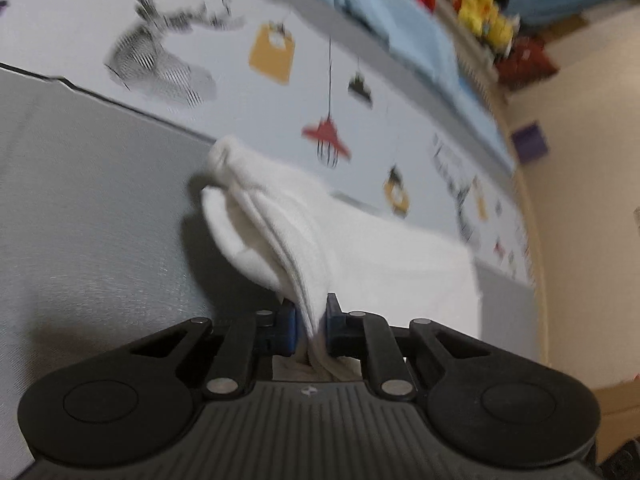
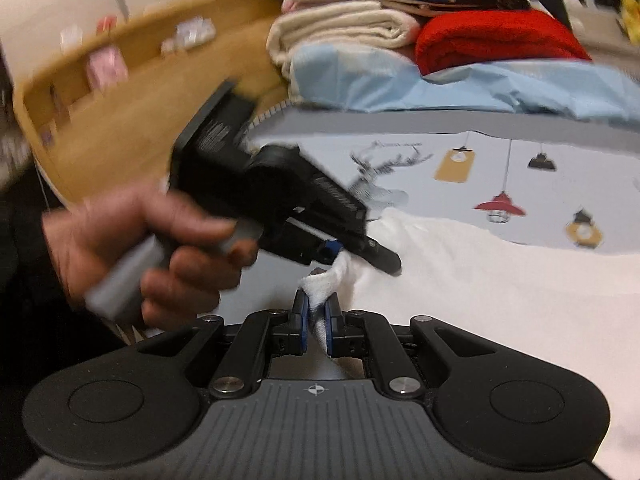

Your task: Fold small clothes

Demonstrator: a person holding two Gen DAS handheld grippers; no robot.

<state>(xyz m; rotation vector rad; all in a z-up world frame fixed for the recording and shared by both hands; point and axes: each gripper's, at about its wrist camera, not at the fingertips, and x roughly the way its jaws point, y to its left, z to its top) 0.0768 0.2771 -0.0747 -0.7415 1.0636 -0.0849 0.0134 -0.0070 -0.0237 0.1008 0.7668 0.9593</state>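
A small white garment point(image 1: 360, 248) lies on the patterned bed sheet point(image 1: 280, 128), with one bunched end lifted. My left gripper point(image 1: 311, 322) is shut on that garment, and the cloth fans out forward from its blue pads. In the right wrist view the garment point(image 2: 500, 280) spreads to the right. My right gripper point(image 2: 316, 320) is shut on a twisted white corner of it. The left gripper point(image 2: 334, 250), held in a hand point(image 2: 152, 248), grips the same cloth just ahead of the right one.
Folded blankets point(image 2: 348, 28), a red blanket point(image 2: 496, 36) and a light blue cover point(image 2: 440, 80) are stacked at the back of the bed. A curved wooden bed frame point(image 2: 120, 120) runs at the left. Yellow toys point(image 1: 486, 12) sit on a shelf.
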